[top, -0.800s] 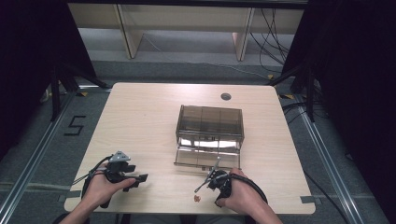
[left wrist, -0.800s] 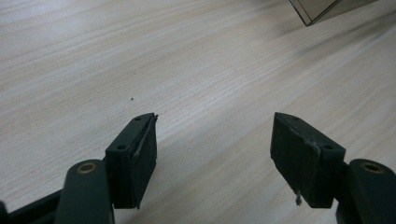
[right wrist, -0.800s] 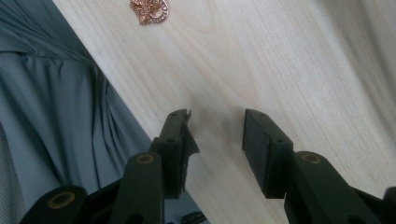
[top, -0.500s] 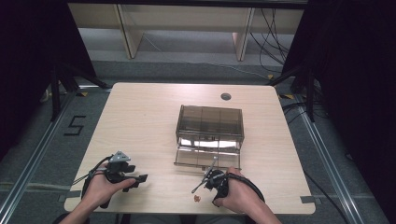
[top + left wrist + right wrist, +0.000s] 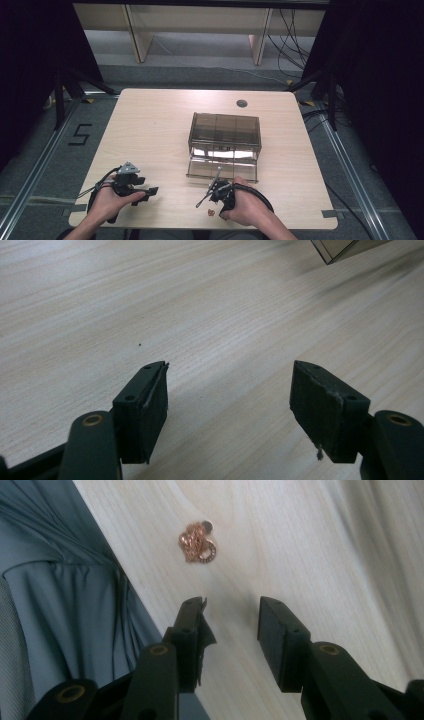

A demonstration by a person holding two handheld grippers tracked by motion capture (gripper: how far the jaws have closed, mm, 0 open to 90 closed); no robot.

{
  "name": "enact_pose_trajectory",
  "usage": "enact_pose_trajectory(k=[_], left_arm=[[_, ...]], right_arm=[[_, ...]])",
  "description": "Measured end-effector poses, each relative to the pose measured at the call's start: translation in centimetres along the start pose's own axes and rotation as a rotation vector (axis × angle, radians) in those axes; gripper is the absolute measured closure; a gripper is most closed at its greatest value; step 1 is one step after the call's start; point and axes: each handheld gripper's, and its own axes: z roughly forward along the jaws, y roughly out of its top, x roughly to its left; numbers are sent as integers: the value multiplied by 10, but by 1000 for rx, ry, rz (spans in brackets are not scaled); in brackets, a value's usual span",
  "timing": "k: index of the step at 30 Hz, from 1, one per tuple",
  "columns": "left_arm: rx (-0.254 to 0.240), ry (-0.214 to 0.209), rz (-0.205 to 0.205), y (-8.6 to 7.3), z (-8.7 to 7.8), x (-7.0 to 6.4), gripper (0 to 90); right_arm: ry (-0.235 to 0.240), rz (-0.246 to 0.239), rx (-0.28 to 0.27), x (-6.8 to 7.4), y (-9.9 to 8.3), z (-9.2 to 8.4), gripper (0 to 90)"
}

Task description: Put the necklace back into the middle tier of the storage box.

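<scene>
A small gold chain lies bunched on the wooden table close to its near edge, and appears as a speck in the high view. My right gripper is open, its jaws a short way from the chain and empty. In the high view the right gripper is just above the chain, held in the person's hand. My left gripper is open wide over bare wood, at the near left of the table.
A smoky clear drawer box stands mid-table with its bottom drawer pulled out toward me; its corner appears in the left gripper view. Grey clothing hangs past the table edge. A round grommet sits at the back.
My right hand and gripper have shifted slightly left, toward the chain at the near edge. The chain and the left gripper have stayed put.
</scene>
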Motion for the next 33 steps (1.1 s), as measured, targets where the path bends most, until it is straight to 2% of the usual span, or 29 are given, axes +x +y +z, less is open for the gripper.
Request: enact_pose_trajectory(k=[1,3,7,9,10,13,14,15,19,23,24,25,27,28,33], left_arm=[[-1,-12,2,0,-1,0,312],[-3,-3,4,0,-1,-1,312],[-1,-12,4,0,-1,0,312],[-4,-8,5,0,-1,-1,312],[-5,-11,5,0,-1,0,311],[-1,-13,5,0,-1,0,311],[-2,-12,4,0,0,-1,311],[-3,-11,2,0,0,-1,312],[-6,-14,4,1,-1,-2,312],[-6,-18,3,1,0,-1,311],[-6,-17,0,1,0,-2,311],[-4,-17,-2,1,0,-2,311],[-6,-16,-2,1,0,-2,311],[-5,-15,0,1,0,-1,312],[-4,-19,1,1,0,0,312]], right_arm=[[8,2,1,1,2,0,633],[10,-6,5,1,3,-1,635],[9,-9,-1,3,8,0,639],[-15,-40,9,2,10,-1,641],[-17,-80,-7,-1,11,1,642],[-7,-59,-10,1,13,1,643],[-19,-77,-6,0,13,1,644],[-24,-67,-4,1,14,1,646],[-19,-81,-2,1,17,2,651],[-12,-50,6,2,20,2,658],[-24,-72,3,2,21,2,668],[-14,-94,3,0,22,3,671],[-17,-87,9,2,23,3,677],[-12,-108,2,0,24,4,680],[-2,-82,11,2,27,4,681]])
